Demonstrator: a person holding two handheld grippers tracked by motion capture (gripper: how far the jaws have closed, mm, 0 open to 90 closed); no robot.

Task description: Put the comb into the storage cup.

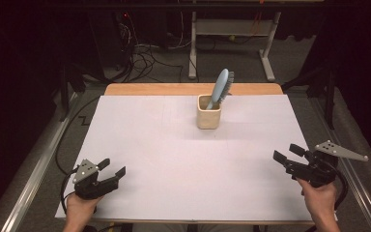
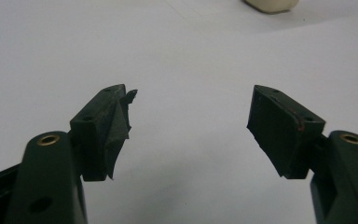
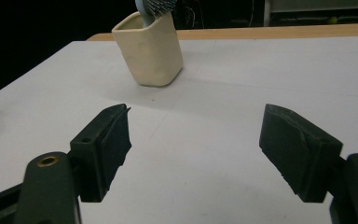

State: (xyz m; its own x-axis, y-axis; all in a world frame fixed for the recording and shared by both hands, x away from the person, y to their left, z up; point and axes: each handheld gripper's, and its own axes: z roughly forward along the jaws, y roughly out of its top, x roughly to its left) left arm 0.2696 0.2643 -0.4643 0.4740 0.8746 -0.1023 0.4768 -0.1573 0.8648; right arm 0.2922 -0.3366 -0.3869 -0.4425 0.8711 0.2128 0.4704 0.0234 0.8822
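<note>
The hairbrush [image 1: 221, 86] stands handle-down in a cream cup [image 1: 208, 116] toward the far middle of the white table [image 1: 174, 159], its bristled head leaning up and to the right, well above the rim. Both grippers wait at the near edge, well apart from it: the left gripper [image 1: 112, 170] at the near left corner, the right gripper [image 1: 285, 153] at the near right, each with its jaws spread wide and nothing between them.

The cup looks light and narrow, and the brush is top-heavy in it, so I judge the main risk to be a tip-over. A jaw that knocks the head sideways, or pulls the brush out at a slant instead of along its lean, could drag the cup over or slide it toward the far wooden strip [image 1: 149, 89]. Gripping the bristles rather than the smooth back could let the brush twist and slip.

Room is generous. The white surface between the grippers and the cup is bare, so either hand has a straight run in. The tight places are the edges: both grippers sit close to the near corners, and the cup has little table behind it.
</note>
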